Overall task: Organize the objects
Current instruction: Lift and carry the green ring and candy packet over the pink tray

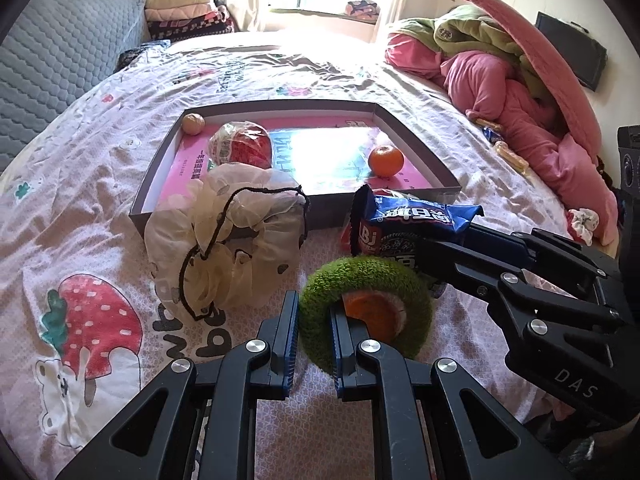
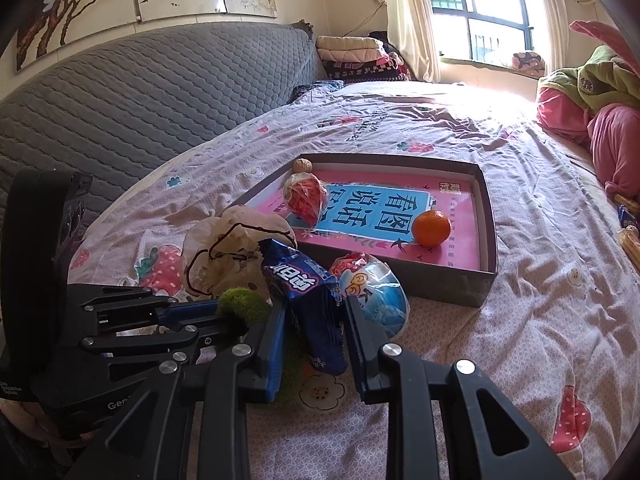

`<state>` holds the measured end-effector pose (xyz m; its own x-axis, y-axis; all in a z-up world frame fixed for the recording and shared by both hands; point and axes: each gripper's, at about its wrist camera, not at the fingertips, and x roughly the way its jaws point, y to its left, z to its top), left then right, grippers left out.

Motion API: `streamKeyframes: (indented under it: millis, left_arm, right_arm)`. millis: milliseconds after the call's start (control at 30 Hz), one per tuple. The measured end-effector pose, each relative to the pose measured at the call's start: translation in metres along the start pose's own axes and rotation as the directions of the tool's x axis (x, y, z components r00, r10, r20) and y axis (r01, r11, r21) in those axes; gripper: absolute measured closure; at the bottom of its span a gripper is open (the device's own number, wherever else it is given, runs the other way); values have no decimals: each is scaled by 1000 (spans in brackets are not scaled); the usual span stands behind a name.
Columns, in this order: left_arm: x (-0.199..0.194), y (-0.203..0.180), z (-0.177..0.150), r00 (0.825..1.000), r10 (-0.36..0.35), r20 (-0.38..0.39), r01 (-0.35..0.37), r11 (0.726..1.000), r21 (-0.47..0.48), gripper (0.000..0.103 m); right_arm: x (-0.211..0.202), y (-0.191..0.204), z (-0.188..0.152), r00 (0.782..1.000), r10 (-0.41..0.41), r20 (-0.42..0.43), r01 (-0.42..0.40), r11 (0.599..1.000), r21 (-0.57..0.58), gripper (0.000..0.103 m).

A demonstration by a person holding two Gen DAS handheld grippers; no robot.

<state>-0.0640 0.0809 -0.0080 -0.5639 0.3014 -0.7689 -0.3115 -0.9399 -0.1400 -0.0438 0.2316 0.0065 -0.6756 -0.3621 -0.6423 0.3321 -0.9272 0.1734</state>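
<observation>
**Both grippers busy at the near edge of the box**

Left gripper (image 1: 314, 320) has its 2 fingers narrowed onto the rim of a fuzzy green ring-shaped scrunchie (image 1: 366, 312), 1 finger outside the ring and 1 inside its hole, where something orange shows. Right gripper (image 2: 314, 320) straddles a dark blue crinkly snack packet (image 2: 308, 296); its left finger touches the packet, while a gap remains at the right finger, so a firm grip cannot be confirmed. Both items sit on the pink printed bedsheet (image 2: 520, 320), just in front of a shallow grey cardboard box (image 2: 486, 208) with a pink and blue printed sheet inside. Within the box lie a round orange (image 2: 431, 227), a red netted item in clear wrap (image 2: 305, 199) and a small walnut (image 2: 302, 165) in the far corner. A cream gauzy scrunchie with black cord (image 1: 224, 248) leans against the box's near wall, left of the green one. A blue-and-clear plastic pouch (image 2: 376, 300) lies beside the packet.
</observation>
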Motion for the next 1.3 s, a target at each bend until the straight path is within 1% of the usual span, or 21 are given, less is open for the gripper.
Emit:
streamKeyframes:
  millis: [600, 933, 1300]
  left_arm:
    - [-30, 0, 19, 997, 8, 73, -8, 1000, -3, 89]
    - [-40, 2, 35, 994, 14, 107, -13, 1000, -4, 89]
    - [-44, 8, 51, 992, 18, 126, -17, 1000, -9, 89]
  right_arm:
    - [-18, -4, 23, 998, -17, 64, 16, 1000, 9, 75]
    - [-17, -6, 33, 997, -23, 74, 23, 1000, 4, 76]
    - [-12, -11, 43, 996, -35, 78, 35, 999, 9, 77]
